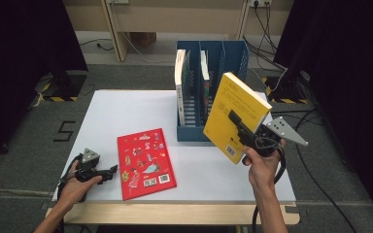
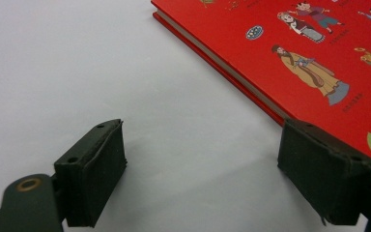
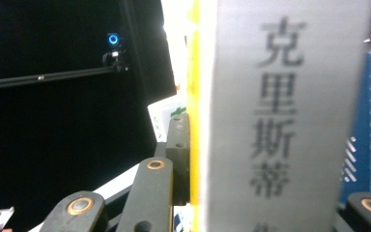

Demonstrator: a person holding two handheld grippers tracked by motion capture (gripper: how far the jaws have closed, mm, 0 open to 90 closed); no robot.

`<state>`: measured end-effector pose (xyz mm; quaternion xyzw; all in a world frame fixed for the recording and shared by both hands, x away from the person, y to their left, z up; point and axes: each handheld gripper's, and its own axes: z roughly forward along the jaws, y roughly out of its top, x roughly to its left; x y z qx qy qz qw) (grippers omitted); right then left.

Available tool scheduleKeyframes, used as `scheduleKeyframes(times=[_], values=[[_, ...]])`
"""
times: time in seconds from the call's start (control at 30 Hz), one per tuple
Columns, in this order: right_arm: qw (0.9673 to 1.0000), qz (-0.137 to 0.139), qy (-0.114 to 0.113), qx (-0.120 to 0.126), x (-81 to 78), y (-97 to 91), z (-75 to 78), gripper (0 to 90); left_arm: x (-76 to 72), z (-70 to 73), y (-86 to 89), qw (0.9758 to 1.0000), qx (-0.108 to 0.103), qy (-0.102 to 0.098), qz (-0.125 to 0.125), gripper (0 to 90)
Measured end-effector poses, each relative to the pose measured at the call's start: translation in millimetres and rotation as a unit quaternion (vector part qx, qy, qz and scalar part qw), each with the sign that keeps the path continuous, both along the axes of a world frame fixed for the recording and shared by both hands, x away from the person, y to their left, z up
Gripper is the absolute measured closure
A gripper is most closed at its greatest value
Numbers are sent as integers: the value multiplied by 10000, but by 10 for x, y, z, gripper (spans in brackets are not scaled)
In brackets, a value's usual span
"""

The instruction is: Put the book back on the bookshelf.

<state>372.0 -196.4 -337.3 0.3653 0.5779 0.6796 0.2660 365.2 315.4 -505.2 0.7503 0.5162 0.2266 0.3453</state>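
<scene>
I see a red book (image 1: 146, 162) lying flat on the white table (image 1: 126, 111). Behind it stands a blue file rack (image 1: 233, 53) holding two upright books (image 1: 180, 82), on grey carpet (image 1: 29, 126).

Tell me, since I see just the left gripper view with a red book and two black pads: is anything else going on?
Observer: Yes. The right gripper holds a yellow book up off the table.
Operator: Where is it headed?
Observer: Hard to say, but it hangs just in front of a blue rack with upright slots.
Operator: Is the rack empty?
Observer: No, two books stand in its left slots; the right slot looks free.
Operator: And my gripper?
Observer: The left gripper rests on the table, open, beside the red book.
</scene>
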Motion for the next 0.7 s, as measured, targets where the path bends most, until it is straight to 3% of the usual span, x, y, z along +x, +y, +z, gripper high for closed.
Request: scheduleKeyframes(times=[0.13, 0.33, 0.43, 0.7], values=[[9999, -102, -50, 111, 49, -16, 68, 753, 0, 0, 0, 10000, -2, 2, 0, 161], [9994, -333, -105, 31, 136, -51, 133, 753, 1, -1, 0, 10000, -6, 3, -1, 160], [9988, -474, -106, 103, 211, -66, 154, 753, 0, -1, -1, 10000, 2, 0, 0, 159], [9968, -788, -66, -107, 441, -25, 186, 753, 1, -1, 0, 10000, -1, 0, -1, 159]])
